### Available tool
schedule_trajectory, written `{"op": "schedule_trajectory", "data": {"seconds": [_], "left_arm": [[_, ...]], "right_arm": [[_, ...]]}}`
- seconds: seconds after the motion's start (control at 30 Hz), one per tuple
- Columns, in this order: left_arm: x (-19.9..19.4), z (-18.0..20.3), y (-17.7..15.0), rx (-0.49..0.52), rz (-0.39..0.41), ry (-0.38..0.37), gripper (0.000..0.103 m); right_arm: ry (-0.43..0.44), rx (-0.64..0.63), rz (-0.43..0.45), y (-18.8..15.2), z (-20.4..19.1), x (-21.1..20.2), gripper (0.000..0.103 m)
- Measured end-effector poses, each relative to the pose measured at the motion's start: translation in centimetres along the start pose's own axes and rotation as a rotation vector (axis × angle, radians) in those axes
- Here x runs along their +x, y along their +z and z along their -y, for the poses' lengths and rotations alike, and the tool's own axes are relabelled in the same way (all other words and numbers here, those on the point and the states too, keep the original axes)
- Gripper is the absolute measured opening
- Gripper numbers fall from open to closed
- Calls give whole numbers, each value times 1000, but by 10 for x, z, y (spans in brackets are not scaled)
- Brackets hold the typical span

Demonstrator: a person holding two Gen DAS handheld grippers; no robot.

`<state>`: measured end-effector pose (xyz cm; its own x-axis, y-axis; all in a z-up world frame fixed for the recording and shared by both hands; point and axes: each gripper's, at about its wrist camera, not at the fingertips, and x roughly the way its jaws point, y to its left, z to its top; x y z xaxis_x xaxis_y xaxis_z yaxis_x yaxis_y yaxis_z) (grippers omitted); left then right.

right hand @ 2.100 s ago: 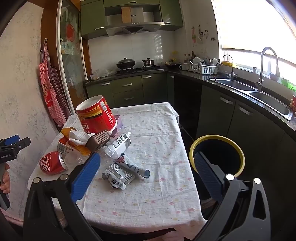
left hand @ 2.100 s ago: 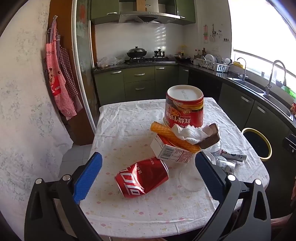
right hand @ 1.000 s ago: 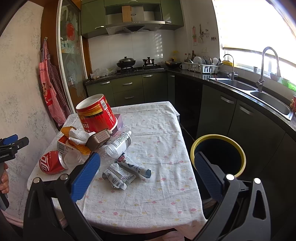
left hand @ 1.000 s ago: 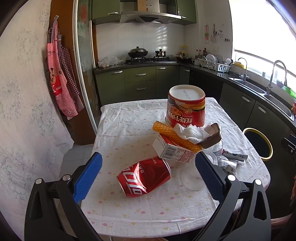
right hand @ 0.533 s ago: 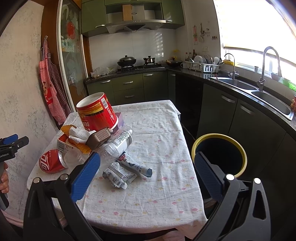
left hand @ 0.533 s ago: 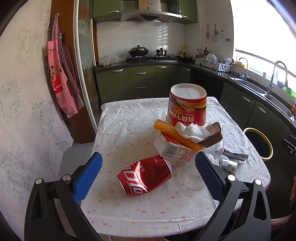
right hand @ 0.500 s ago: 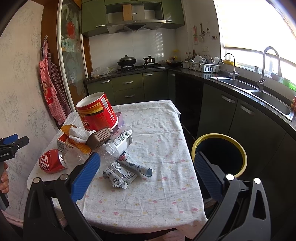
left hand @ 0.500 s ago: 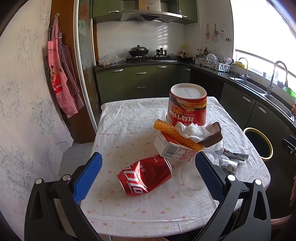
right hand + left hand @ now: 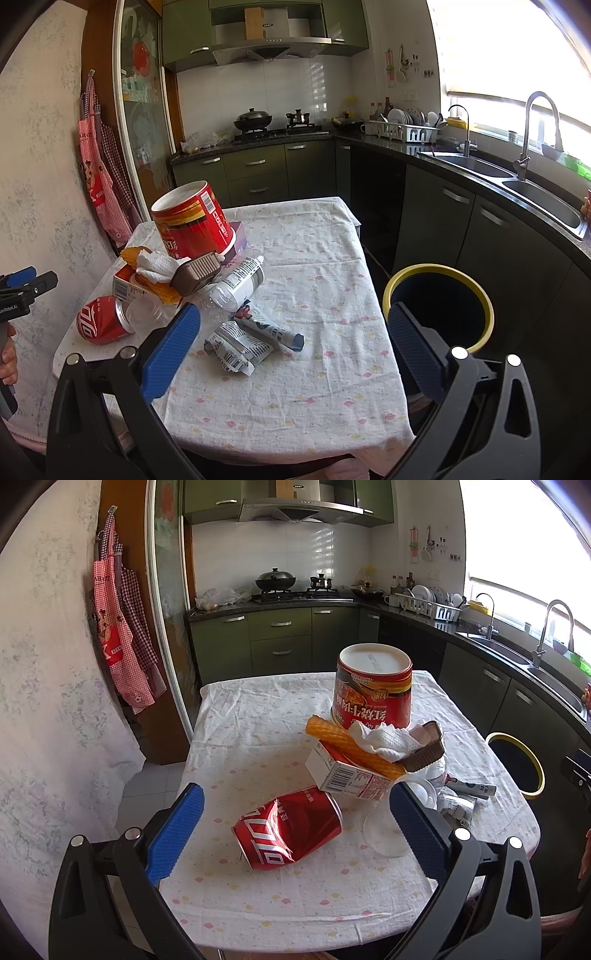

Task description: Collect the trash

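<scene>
A dented red cola can (image 9: 288,830) lies on the table (image 9: 258,731) in front of my open, empty left gripper (image 9: 295,830). Behind it sit a small carton (image 9: 347,775), an orange ridged snack wrapper (image 9: 351,747), a white tissue (image 9: 384,738), a brown tray (image 9: 424,753) and a large red tub (image 9: 373,686). In the right wrist view my open, empty right gripper (image 9: 291,343) hovers over the table's near edge, by a crumpled wrapper (image 9: 236,347), a tube (image 9: 273,328) and a clear plastic bottle (image 9: 236,284). The can (image 9: 99,321) lies at the left.
A black bin with a yellow rim (image 9: 439,306) stands on the floor right of the table, also in the left wrist view (image 9: 517,764). A clear plastic cup (image 9: 388,823) lies by the can. Dark cabinets and a sink (image 9: 517,184) run along the right wall.
Both views have shifted only slightly; the trash on the table has not moved and both grippers stay open.
</scene>
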<state>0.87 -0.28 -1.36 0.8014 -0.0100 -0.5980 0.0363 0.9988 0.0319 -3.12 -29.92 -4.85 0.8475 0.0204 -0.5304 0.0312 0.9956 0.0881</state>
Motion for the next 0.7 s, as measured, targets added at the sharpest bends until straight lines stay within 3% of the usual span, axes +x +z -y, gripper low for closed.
{"op": "schedule_trajectory", "data": {"seconds": [0.47, 0.7], "left_arm": [[4, 2, -1, 3, -7, -1, 99], [27, -6, 5, 0, -33, -2, 99]], "right_arm": [[3, -10, -16, -2, -1, 4, 97], [61, -74, -60, 23, -13, 27, 97]]}}
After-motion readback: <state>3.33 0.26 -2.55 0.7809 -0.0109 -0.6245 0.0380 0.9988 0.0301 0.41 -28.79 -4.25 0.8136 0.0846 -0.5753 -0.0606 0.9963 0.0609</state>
